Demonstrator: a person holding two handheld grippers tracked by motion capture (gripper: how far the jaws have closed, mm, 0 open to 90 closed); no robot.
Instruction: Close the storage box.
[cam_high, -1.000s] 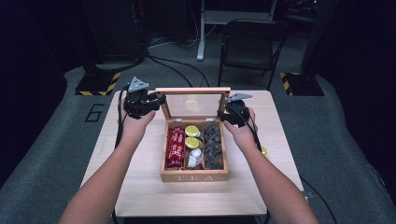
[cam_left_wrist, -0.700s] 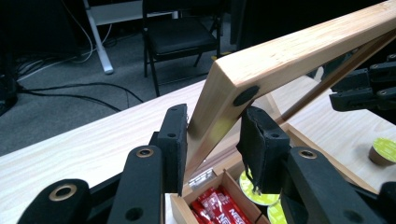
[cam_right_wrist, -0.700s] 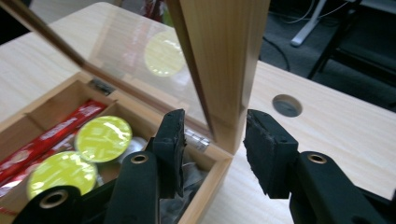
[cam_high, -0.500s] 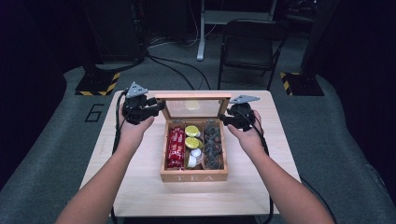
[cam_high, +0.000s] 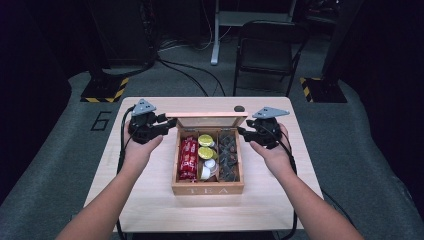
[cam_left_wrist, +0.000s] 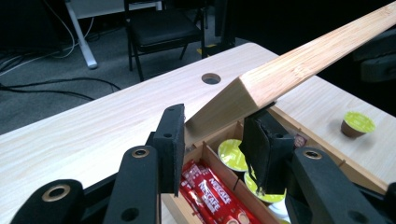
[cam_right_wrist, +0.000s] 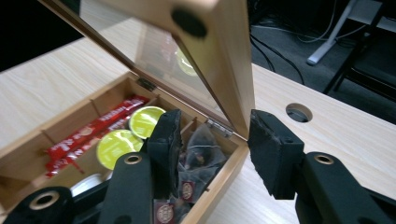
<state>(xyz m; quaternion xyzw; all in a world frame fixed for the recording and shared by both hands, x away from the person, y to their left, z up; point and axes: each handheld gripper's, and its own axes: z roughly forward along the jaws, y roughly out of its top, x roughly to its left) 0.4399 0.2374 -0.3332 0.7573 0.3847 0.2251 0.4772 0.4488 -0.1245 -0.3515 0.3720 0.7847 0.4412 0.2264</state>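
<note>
A pale wooden worktop (cam_high: 150, 200) stands on grey carpet in a dark room. At its centre, a wooden tea box (cam_high: 207, 189) has its glass-paned lid (cam_high: 206, 120) raised. The left hand-held gripper (cam_left_wrist: 212, 135) clamps the lid's corner. The right hand-held gripper (cam_right_wrist: 215, 140), jaws just opening, straddles the opposite edge without pressing.

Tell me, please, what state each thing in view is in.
Tea box: open, compartments filled.
Lid: raised, tilted up on its hinges.
Left claw: shut on the lid's corner.
Right claw: jaws have just been opening; lid's edge stands between them, not clamped.
</note>
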